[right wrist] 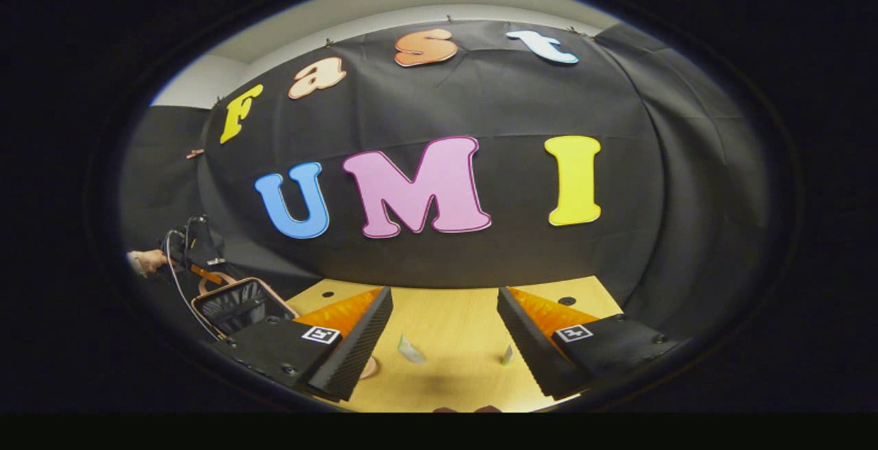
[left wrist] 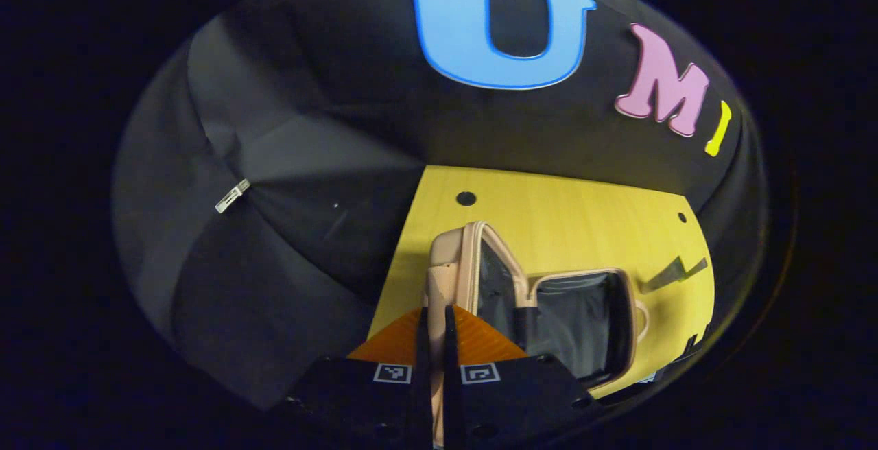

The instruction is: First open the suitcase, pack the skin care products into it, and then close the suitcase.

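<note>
In the left gripper view we see our left gripper (left wrist: 436, 330) closed tight, its fingers pinching the rim of the suitcase lid (left wrist: 453, 265), which stands raised; the open suitcase (left wrist: 583, 320), with its dark lining, lies near the table's (left wrist: 583, 210) left edge. In the right gripper view our right gripper (right wrist: 444, 330) hangs wide open and holds nothing above the table (right wrist: 446, 340), while the suitcase (right wrist: 236, 302) sits at the far left under the left gripper (right wrist: 195, 247) and a hand (right wrist: 147, 260).

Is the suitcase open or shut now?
Open: the suitcase lid stands raised, dark lining showing, left tongs shut on its edge.
</note>
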`<move>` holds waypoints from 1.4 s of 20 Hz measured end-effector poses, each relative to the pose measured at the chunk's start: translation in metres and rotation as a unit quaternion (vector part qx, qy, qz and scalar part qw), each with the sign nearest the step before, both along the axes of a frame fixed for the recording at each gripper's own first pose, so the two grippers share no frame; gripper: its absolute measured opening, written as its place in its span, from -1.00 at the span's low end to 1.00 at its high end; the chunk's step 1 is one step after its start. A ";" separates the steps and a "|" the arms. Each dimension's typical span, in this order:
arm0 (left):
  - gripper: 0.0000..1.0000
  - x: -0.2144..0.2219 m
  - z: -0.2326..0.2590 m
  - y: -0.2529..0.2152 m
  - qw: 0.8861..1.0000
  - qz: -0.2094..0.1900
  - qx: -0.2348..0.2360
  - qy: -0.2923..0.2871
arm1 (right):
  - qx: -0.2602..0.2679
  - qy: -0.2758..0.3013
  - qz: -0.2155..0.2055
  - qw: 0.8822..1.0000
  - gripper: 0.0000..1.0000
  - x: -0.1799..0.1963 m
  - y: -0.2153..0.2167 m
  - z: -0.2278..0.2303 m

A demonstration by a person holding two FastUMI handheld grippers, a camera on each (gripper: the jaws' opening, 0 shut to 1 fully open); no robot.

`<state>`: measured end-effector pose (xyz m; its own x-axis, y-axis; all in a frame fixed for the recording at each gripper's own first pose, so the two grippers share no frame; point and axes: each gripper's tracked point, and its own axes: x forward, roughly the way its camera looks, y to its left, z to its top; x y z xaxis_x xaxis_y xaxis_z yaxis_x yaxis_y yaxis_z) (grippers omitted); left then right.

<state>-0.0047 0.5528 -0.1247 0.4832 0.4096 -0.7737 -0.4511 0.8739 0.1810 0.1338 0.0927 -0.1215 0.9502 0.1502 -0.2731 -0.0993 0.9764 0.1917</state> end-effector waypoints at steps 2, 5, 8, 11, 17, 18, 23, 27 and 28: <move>-0.77 -0.008 -0.038 0.040 0.999 0.030 -0.018 0.015 | -0.009 0.010 -0.005 1.000 0.94 -0.002 0.012 -0.001; -0.77 -0.025 -0.097 0.087 0.996 0.065 -0.053 0.038 | -0.014 0.032 -0.018 0.999 0.94 -0.007 0.025 -0.009; -0.77 -0.040 -0.148 0.116 0.991 0.086 -0.083 0.061 | -0.016 0.053 -0.030 0.998 0.94 -0.014 0.034 -0.015; -0.77 -0.047 -0.183 0.118 0.989 0.089 -0.088 0.085 | -0.029 0.062 -0.040 0.997 0.94 -0.021 0.036 -0.019; -0.35 -0.056 -0.193 0.132 0.992 0.084 -0.050 0.079 | -0.034 0.073 -0.047 0.996 0.94 -0.025 0.047 -0.026; -0.02 -0.053 -0.185 0.134 0.994 0.076 -0.038 0.067 | -0.034 0.071 -0.046 0.996 0.94 -0.025 0.048 -0.026; 0.97 -0.023 -0.087 0.106 0.997 -0.005 0.074 -0.029 | -0.050 0.058 -0.048 0.996 0.94 -0.021 0.047 -0.028; 0.96 0.020 0.000 -0.005 0.977 -0.126 0.111 -0.133 | -0.051 0.045 -0.054 0.996 0.95 -0.016 0.040 -0.026; 0.96 0.030 0.016 -0.046 0.971 -0.158 0.093 -0.155 | -0.052 0.041 -0.057 0.996 0.94 -0.016 0.037 -0.025</move>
<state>0.0255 0.5064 -0.1092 0.8050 0.3220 -0.4984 -0.2236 0.9426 0.2479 0.1182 0.1302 -0.1462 0.9331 0.0097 -0.3594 0.0253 0.9954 0.0926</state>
